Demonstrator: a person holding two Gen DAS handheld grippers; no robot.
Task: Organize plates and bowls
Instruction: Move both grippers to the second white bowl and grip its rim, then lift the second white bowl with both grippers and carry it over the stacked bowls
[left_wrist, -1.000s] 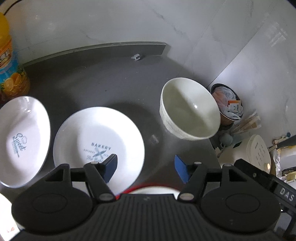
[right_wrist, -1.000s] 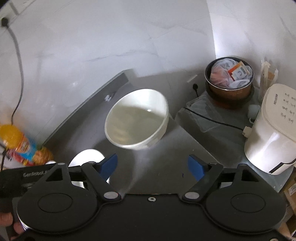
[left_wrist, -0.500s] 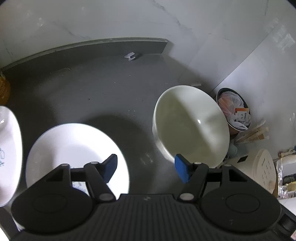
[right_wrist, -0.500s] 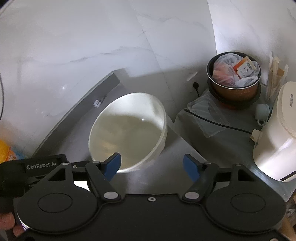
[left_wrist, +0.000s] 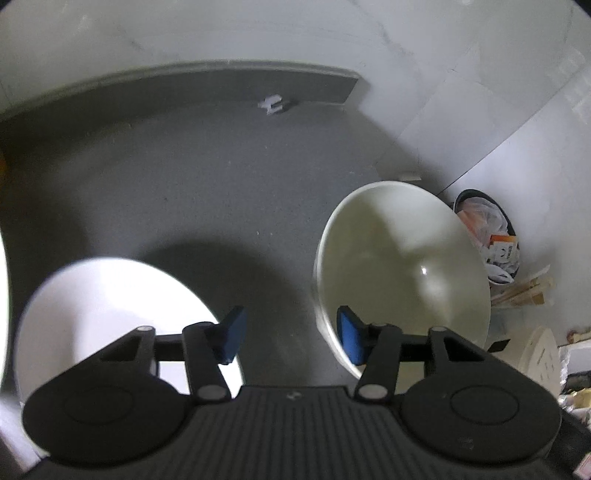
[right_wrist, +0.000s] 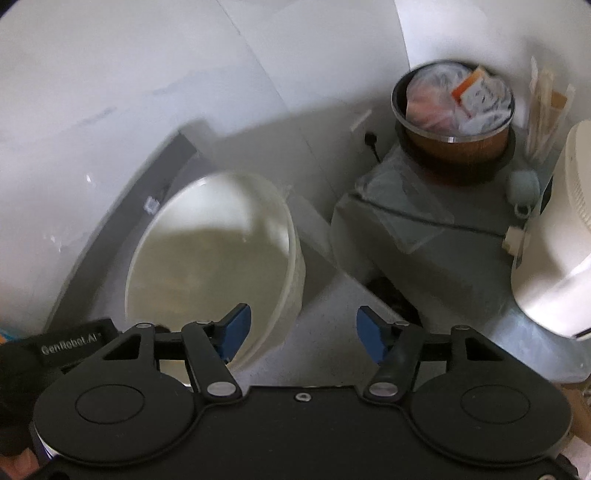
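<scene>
A deep white bowl stands on the dark grey counter near its right end. My left gripper is open; its right blue pad overlaps the bowl's near-left rim, whether inside or in front I cannot tell. A white plate lies lower left, partly under the left finger. From the right wrist, the same bowl fills the left half. My right gripper is open, its left pad over the bowl's near rim and its right pad beyond the bowl's outer wall. Part of the left gripper's body shows at the left.
Past the counter's right end stand a brown pot stuffed with packets, a white appliance, a black cable and wooden sticks. A marble wall backs the counter. A small white clip lies at the counter's far edge. Another white dish's edge shows far left.
Both grippers have moved forward and down toward the bowl, which now looks much larger. The left view swung right; the orange bottle and the printed dish left the frame. Left jaws narrowed slightly.
</scene>
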